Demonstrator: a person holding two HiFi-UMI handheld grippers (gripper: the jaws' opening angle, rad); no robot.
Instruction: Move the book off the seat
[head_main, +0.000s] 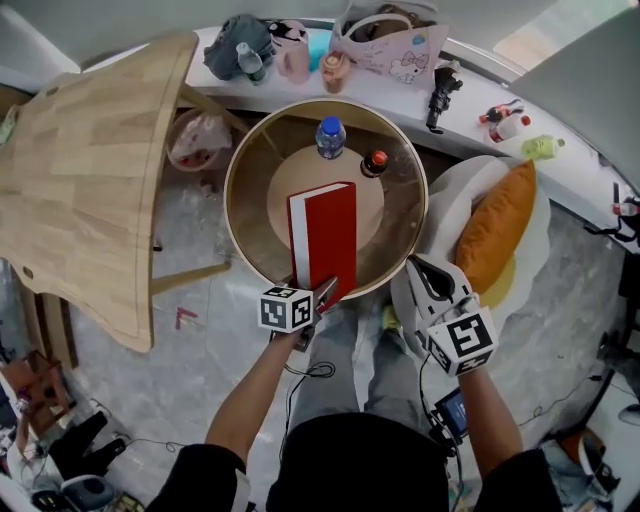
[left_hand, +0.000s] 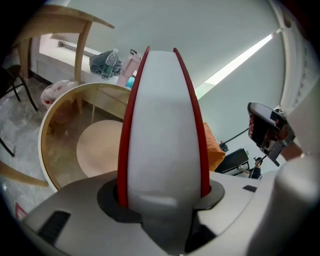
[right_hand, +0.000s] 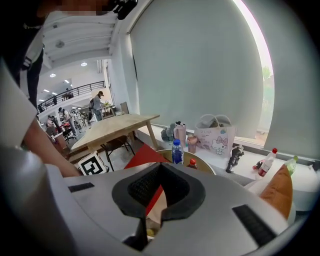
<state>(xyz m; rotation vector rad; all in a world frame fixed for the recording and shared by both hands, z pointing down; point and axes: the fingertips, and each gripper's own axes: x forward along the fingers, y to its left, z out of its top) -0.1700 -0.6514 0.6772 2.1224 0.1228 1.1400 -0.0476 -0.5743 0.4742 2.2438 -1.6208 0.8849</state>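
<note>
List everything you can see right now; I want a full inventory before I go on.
book: one, red cover, over the round table, near end in the left gripper
round table: one, glass top with wooden rim, centre
water bottle: one, blue cap, far side of the round table
dark bottle: one, red cap, beside the water bottle
wooden table: one, light wood, left
cushion: one, orange, on the white seat
white seat: one, right of the round table
tumbler: one, pink, back ledge
printed bag: one, pale pink, back ledge
left gripper: one, shut on the book
right gripper: one, white, jaws together, empty
</note>
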